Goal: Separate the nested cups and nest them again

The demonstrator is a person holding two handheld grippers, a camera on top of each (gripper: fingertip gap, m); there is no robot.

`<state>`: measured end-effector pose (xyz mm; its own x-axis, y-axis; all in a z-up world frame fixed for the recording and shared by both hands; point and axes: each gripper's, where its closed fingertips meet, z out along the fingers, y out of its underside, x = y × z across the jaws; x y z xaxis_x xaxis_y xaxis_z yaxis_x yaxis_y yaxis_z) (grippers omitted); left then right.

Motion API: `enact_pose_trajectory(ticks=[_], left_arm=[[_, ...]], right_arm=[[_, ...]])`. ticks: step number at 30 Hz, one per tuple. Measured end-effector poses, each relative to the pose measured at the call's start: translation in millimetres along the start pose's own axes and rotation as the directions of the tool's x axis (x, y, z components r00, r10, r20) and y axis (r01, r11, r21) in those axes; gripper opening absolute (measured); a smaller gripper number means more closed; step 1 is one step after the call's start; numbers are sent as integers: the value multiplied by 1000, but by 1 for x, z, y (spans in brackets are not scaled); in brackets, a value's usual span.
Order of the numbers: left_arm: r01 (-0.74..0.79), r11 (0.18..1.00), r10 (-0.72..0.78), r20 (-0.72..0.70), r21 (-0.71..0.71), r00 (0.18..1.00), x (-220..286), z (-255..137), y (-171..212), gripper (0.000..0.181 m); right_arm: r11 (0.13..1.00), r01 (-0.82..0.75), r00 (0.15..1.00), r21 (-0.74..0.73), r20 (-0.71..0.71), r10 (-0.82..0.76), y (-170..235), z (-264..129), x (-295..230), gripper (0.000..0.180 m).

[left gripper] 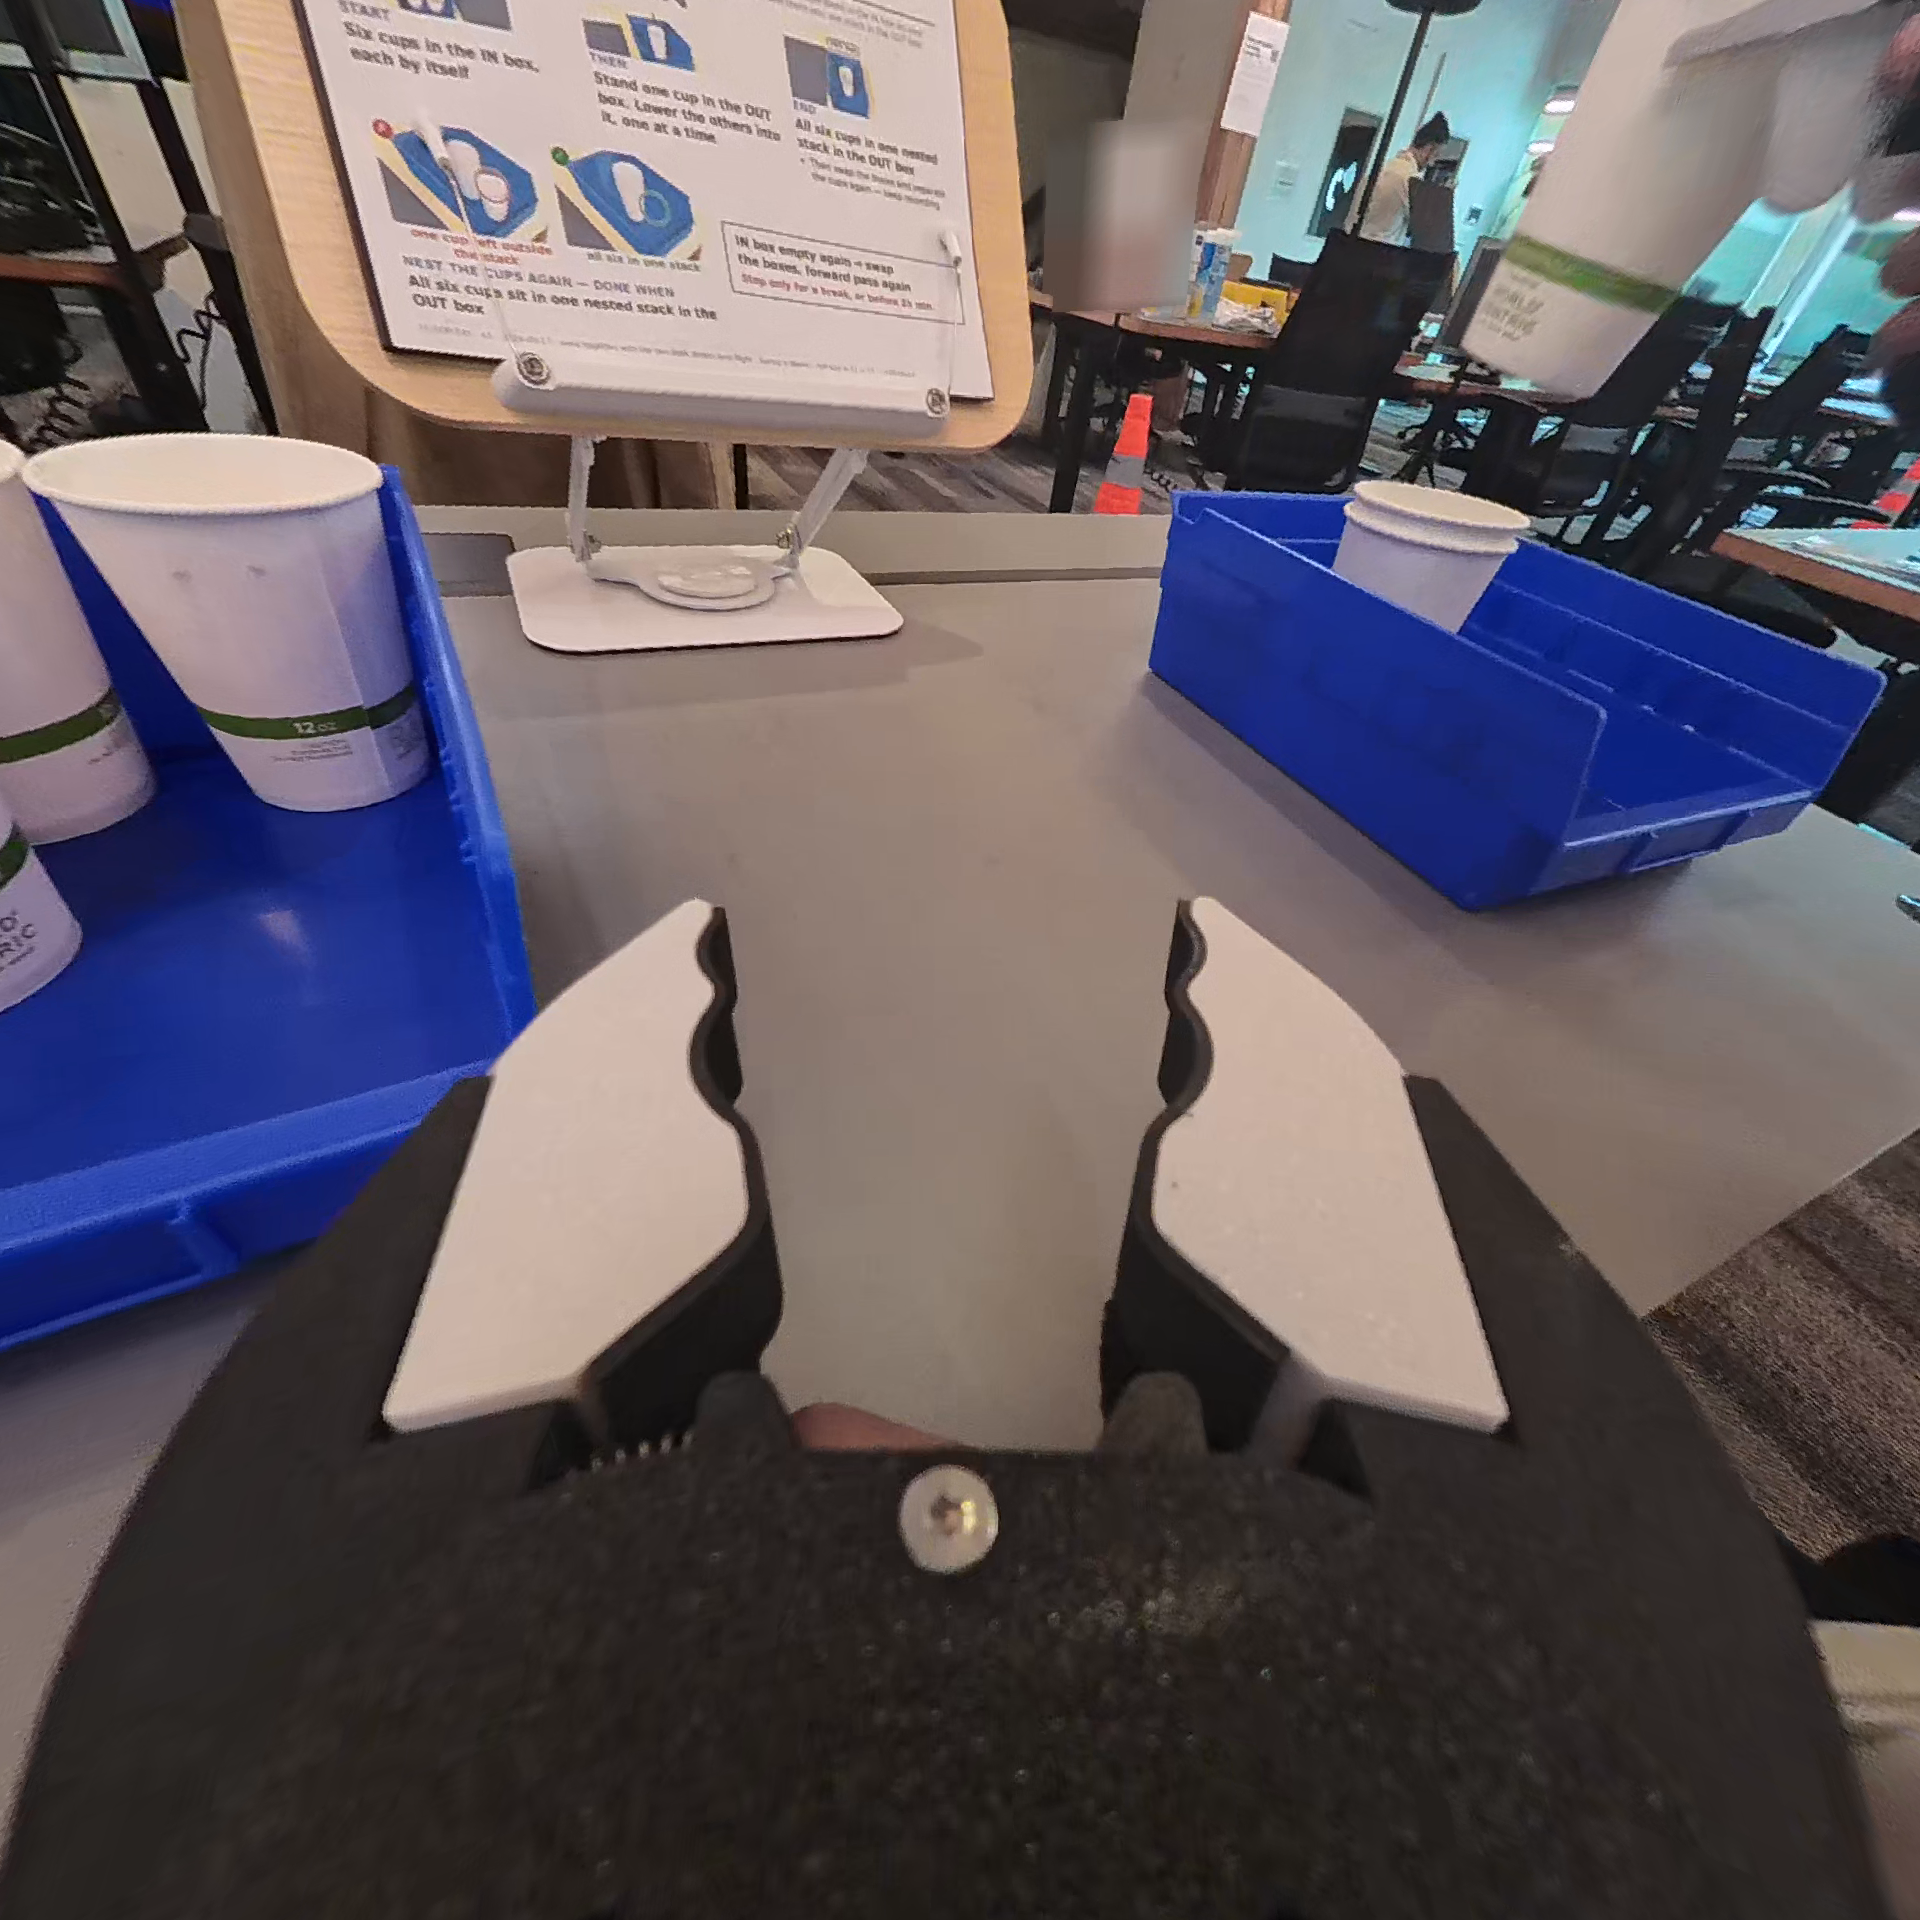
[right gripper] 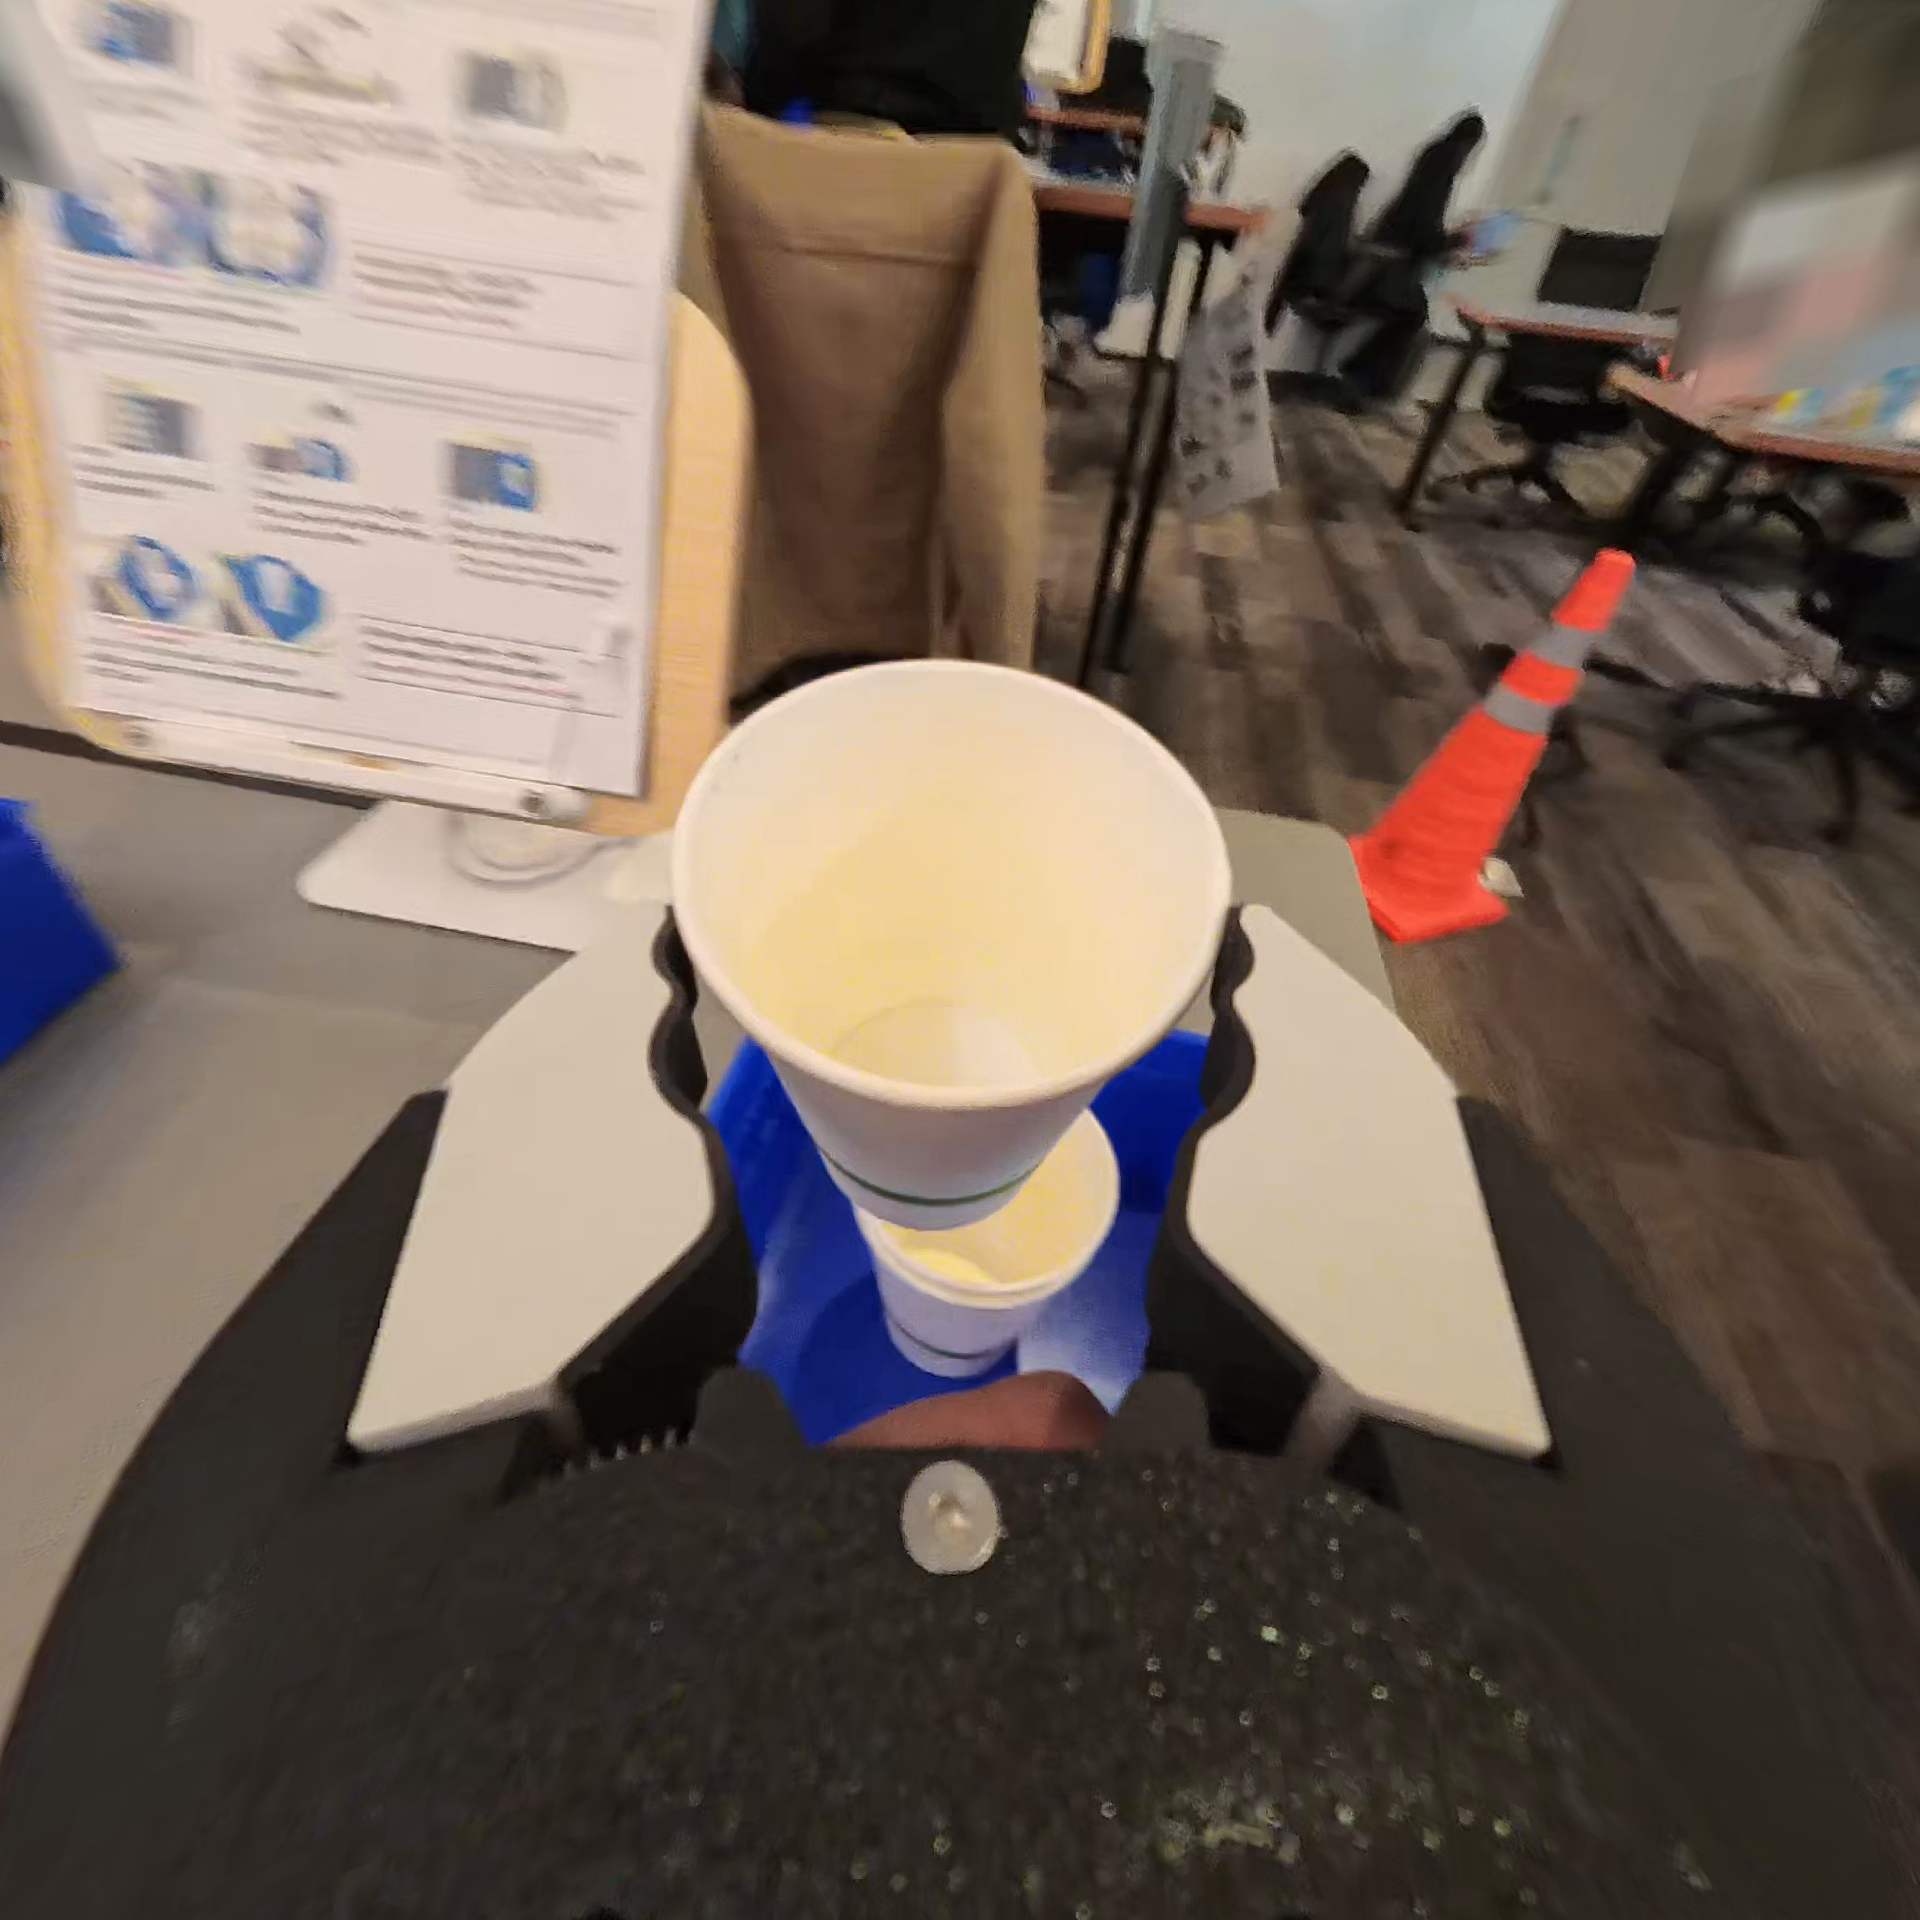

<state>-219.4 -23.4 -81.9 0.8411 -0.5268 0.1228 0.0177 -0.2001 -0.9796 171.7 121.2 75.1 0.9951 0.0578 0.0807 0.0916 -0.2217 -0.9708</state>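
Note:
My right gripper (right gripper: 951, 971) is shut on a white paper cup (right gripper: 945, 925) with a green band, held upright in the air above a nested stack of cups (right gripper: 987, 1278) standing in the right blue bin (right gripper: 769, 1153). The held cup also shows blurred at the top right of the left wrist view (left gripper: 1652, 197), above the same stack (left gripper: 1429, 551) in that bin (left gripper: 1455, 748). My left gripper (left gripper: 948, 966) is open and empty over the grey table (left gripper: 935, 790). The left blue bin (left gripper: 260, 1039) holds separate upright cups (left gripper: 239, 623).
A white instruction sheet on a stand (left gripper: 665, 187) is at the table's back. An orange cone (right gripper: 1496, 748) stands on the floor beyond the table. Office chairs and desks fill the background, with a person (left gripper: 1403, 177) far off.

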Motion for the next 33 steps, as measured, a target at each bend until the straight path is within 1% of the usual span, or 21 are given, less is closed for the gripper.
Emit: enact_pose_trajectory(ticks=[4,6,12,17,20,25,28,30,33], left_arm=[[2,1000,-3,-10,-29,1000,2,0,7,79],[4,1000,-4,-12,-30,1000,2,-1,7,80],[1,1000,-1,-2,-29,1000,-1,-1,5,79],[17,999,-18,-18,-51,1000,1,0,10,79],[10,998,-12,-30,-63,999,4,2,12,79],[16,997,-22,-76,-80,997,14,4,17,79],[22,996,-28,-72,-85,997,14,4,18,80],[19,996,-25,-61,-86,998,11,4,17,80],[20,996,-22,-25,-89,999,4,2,16,80]], right_arm=[[991,-63,996,-117,-62,56,40,35,28,95],[986,-84,995,-143,-64,76,58,48,31,95],[970,-117,993,-212,-51,109,97,64,29,96],[955,-113,993,-275,-14,114,120,66,21,97],[947,-71,996,-312,28,84,132,65,13,98],[932,-17,998,-361,57,40,149,62,12,98],[931,25,998,-363,62,-2,151,58,15,96],[936,60,997,-348,60,-41,148,51,16,99],[945,117,993,-305,56,-105,138,30,9,99]])
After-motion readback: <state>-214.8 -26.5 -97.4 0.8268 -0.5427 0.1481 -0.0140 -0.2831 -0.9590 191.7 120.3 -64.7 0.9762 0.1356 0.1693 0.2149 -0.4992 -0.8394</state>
